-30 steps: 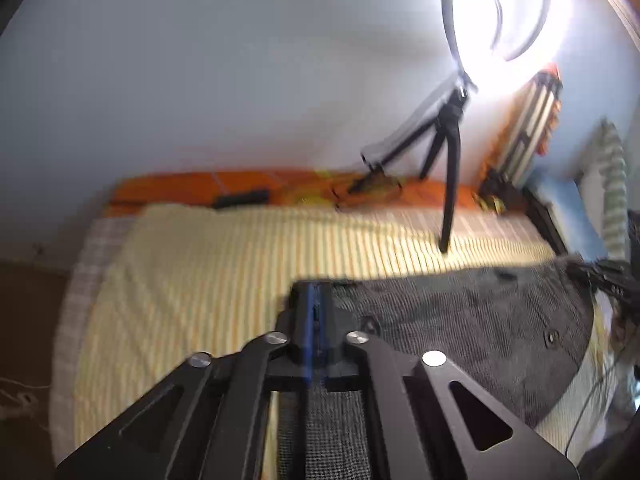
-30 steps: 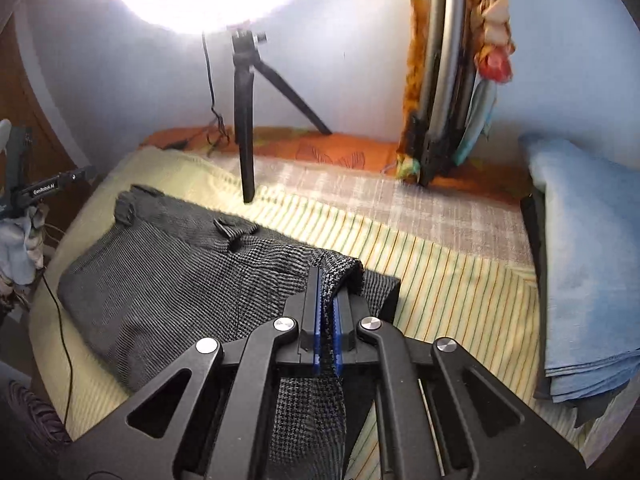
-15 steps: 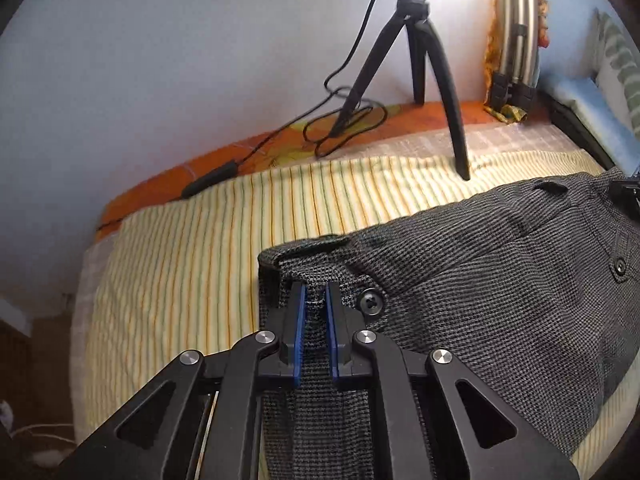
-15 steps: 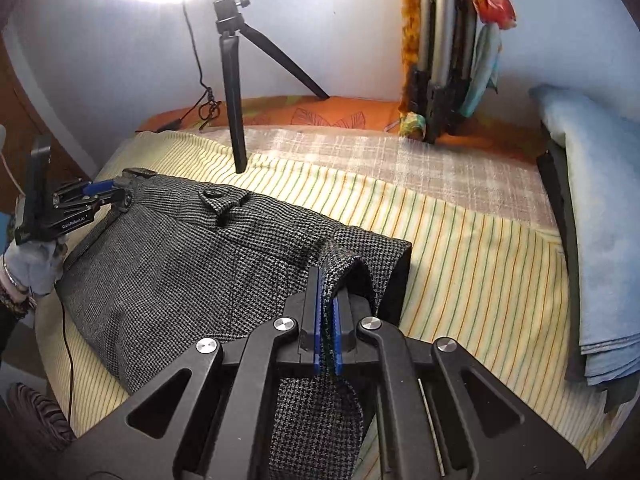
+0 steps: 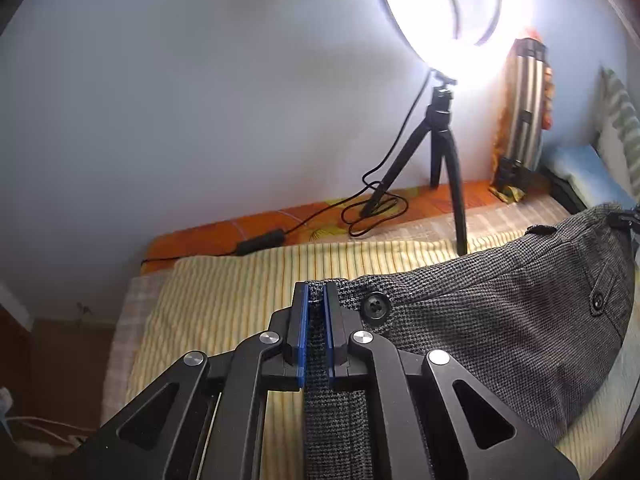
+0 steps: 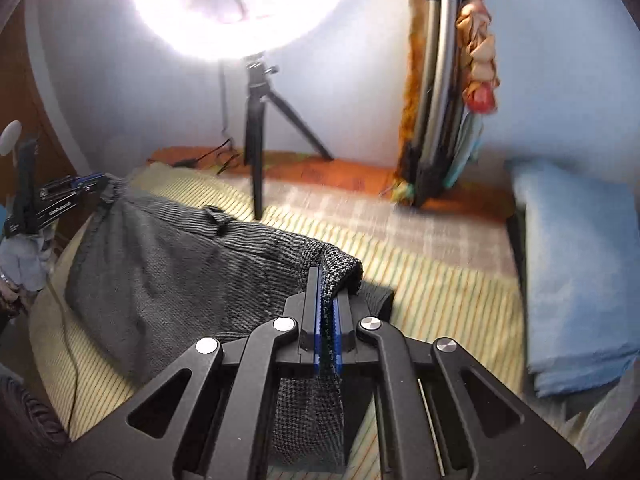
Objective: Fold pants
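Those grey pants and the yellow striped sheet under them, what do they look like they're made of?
The pants look like a woven, wool-like cloth with a matte finish: a fine dark-and-light check shows, and they drape thickly where the left gripper and right gripper pinch them. The sheet looks like thin woven cotton, matte, with printed or woven stripes; I can't tell which.

the pants (image 5: 500,320) were of grey houndstooth weave, with a dark button (image 5: 375,306) on the waistband and a smaller one further along. the waistband was stretched taut between its two ends, raised off the yellow striped sheet (image 5: 224,312), and the body sagged below it in a curved drape. in the right wrist view the pants (image 6: 160,268) showed a belt loop, and the lower fabric rested on the sheet.
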